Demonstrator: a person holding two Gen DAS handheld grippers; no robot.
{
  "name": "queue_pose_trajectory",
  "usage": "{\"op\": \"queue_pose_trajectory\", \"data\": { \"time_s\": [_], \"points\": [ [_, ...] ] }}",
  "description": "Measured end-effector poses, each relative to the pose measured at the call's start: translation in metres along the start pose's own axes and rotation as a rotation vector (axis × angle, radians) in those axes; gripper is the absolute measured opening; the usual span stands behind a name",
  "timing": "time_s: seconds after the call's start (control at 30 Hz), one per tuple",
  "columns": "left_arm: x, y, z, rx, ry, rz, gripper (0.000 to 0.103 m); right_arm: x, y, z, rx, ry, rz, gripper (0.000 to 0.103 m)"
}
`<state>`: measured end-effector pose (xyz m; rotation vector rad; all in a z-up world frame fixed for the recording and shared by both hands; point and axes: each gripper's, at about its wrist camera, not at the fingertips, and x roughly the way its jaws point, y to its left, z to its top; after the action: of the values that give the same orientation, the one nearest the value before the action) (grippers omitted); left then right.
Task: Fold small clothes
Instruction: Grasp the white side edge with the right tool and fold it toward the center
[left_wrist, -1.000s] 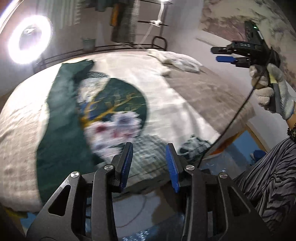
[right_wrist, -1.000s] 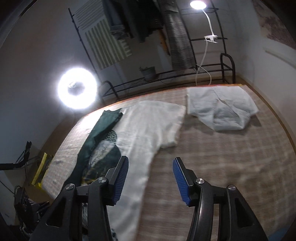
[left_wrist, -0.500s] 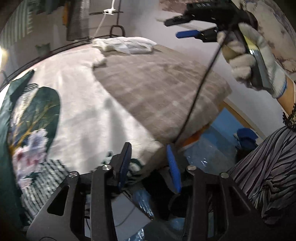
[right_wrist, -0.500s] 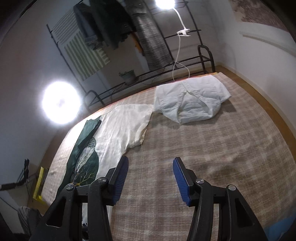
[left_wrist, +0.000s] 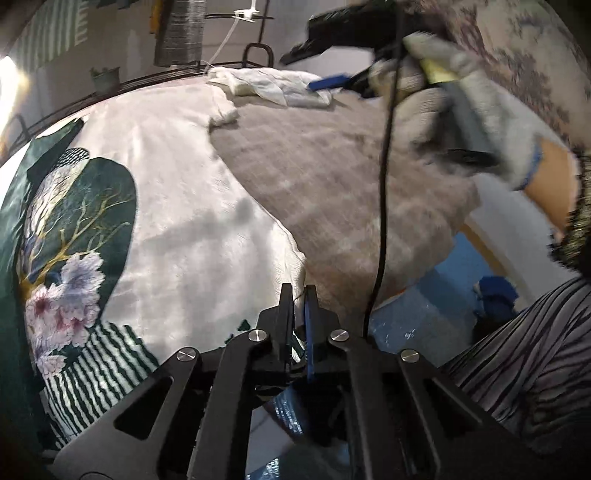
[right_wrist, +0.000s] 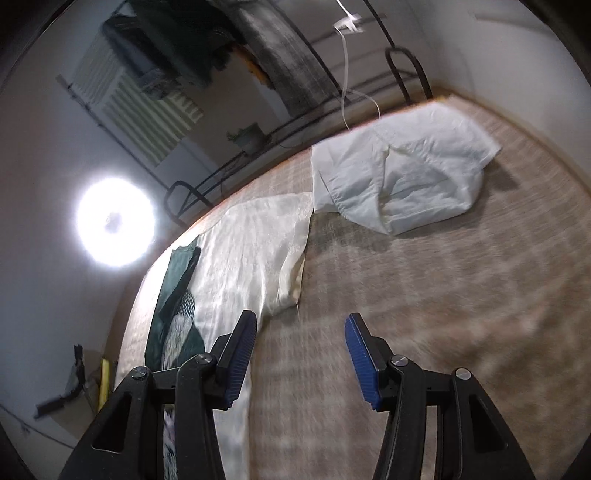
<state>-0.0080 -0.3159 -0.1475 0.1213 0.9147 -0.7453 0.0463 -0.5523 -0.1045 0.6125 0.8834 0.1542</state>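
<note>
A cream garment with a dark green floral print (left_wrist: 177, 229) is lying spread flat across the left part of a bed (left_wrist: 332, 177) covered in a beige checked blanket. The left claw (left_wrist: 297, 295) is pressing its fingers together on the garment's near corner at the bed's edge. The right claw (right_wrist: 299, 328), held in a gloved hand (left_wrist: 476, 99), is hovering above the blanket with fingers spread wide, gripping nothing. A crumpled white garment (right_wrist: 399, 173) is sitting at the bed's far end.
</note>
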Motion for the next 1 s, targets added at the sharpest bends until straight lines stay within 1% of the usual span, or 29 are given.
{"op": "queue_pose_trajectory", "data": {
  "time_s": [0.1,0.17,0.23,0.33,0.37,0.43,0.47,0.5,0.53,0.57,0.6,0.7,0.87,0.93,1.0],
  "points": [
    [-0.01,0.006,0.003,-0.03,-0.023,0.0,0.002,0.031,-0.001,0.01,0.087,0.027,0.019,0.053],
    [-0.016,0.012,0.004,-0.048,-0.038,0.004,0.002,0.054,0.001,0.017,0.13,0.047,0.014,0.053],
    [-0.018,0.017,0.006,-0.069,-0.045,0.005,0.002,0.076,0.006,0.02,0.155,0.073,-0.011,0.053],
    [-0.02,0.027,0.004,-0.112,-0.048,-0.005,0.002,0.104,0.018,0.021,0.143,0.13,-0.071,0.052],
    [-0.02,0.029,0.003,-0.123,-0.047,-0.007,0.002,0.111,0.021,0.02,0.136,0.144,-0.087,0.05],
    [-0.019,0.033,0.003,-0.147,-0.043,-0.013,0.002,0.125,0.028,0.019,0.13,0.172,-0.112,0.041],
    [-0.019,0.036,0.002,-0.153,-0.043,-0.017,0.002,0.13,0.031,0.018,0.127,0.184,-0.126,0.033],
    [-0.02,0.038,0.001,-0.158,-0.044,-0.02,0.002,0.135,0.034,0.017,0.118,0.193,-0.146,0.028],
    [-0.022,0.039,0.0,-0.161,-0.046,-0.022,0.002,0.137,0.04,0.017,0.098,0.184,-0.176,0.022],
    [-0.023,0.04,-0.001,-0.164,-0.048,-0.024,0.002,0.14,0.044,0.018,0.085,0.182,-0.186,0.009],
    [-0.025,0.042,-0.003,-0.172,-0.051,-0.03,0.002,0.142,0.047,0.018,0.08,0.183,-0.187,0.005],
    [-0.028,0.048,-0.006,-0.201,-0.055,-0.041,0.002,0.143,0.06,0.02,0.056,0.156,-0.199,0.002],
    [-0.035,0.062,-0.013,-0.259,-0.064,-0.048,0.002,0.142,0.095,0.025,-0.054,0.111,-0.246,0.001],
    [-0.041,0.069,-0.017,-0.278,-0.075,-0.036,0.002,0.142,0.115,0.026,-0.117,0.09,-0.265,0.001],
    [-0.05,0.077,-0.021,-0.308,-0.091,-0.024,0.002,0.143,0.134,0.026,-0.167,0.075,-0.258,0.001]
  ]
}}
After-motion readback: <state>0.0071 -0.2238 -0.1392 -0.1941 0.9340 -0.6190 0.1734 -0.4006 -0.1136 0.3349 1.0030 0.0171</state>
